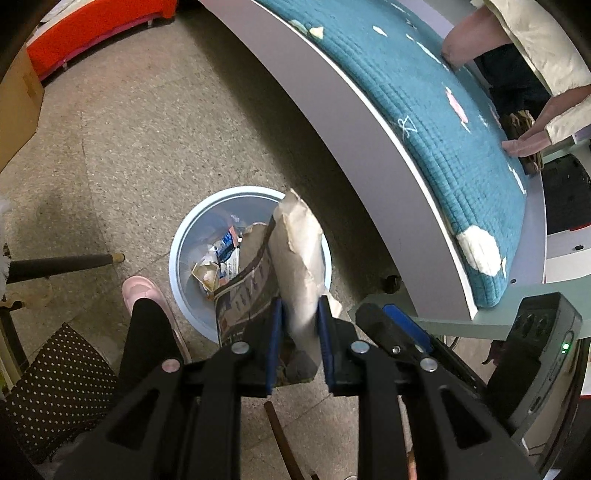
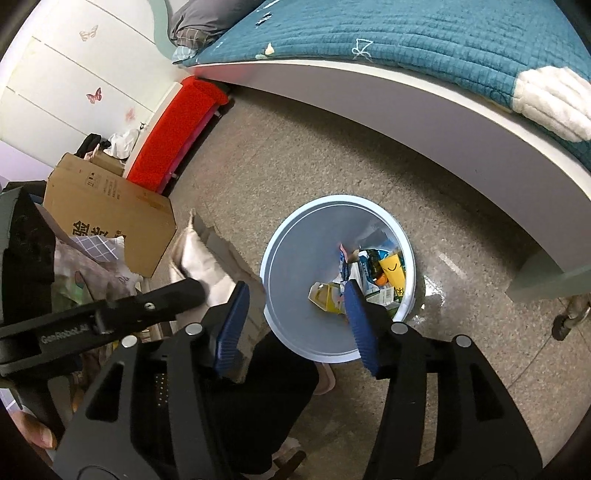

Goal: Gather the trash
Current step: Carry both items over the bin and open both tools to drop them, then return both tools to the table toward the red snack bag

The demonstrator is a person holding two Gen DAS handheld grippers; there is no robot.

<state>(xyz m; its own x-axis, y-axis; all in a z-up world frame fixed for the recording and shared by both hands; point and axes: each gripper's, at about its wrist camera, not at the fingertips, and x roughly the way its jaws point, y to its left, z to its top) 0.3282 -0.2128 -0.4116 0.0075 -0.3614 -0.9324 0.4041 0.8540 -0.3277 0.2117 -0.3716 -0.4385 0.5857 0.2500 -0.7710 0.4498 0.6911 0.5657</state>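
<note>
the torn bag point(image 1: 299, 266) clamped in the left gripper point(image 1: 299, 325) is creased matt brown paper, rough at its ripped edge; the gripper's fingers point(image 1: 275, 332) carry ribbed blue pads on matt black plastic arms with shiny metal rivets. the bin point(image 2: 295, 258) is smooth pale blue plastic with a soft sheen, holding glossy printed wrappers point(image 2: 384, 273). the floor point(image 1: 147, 147) is speckled stone, wet-glossy in one patch. the bed cover point(image 2: 424, 33) is quilted teal cloth, and the box point(image 2: 107, 206) is matt brown cardboard
</note>
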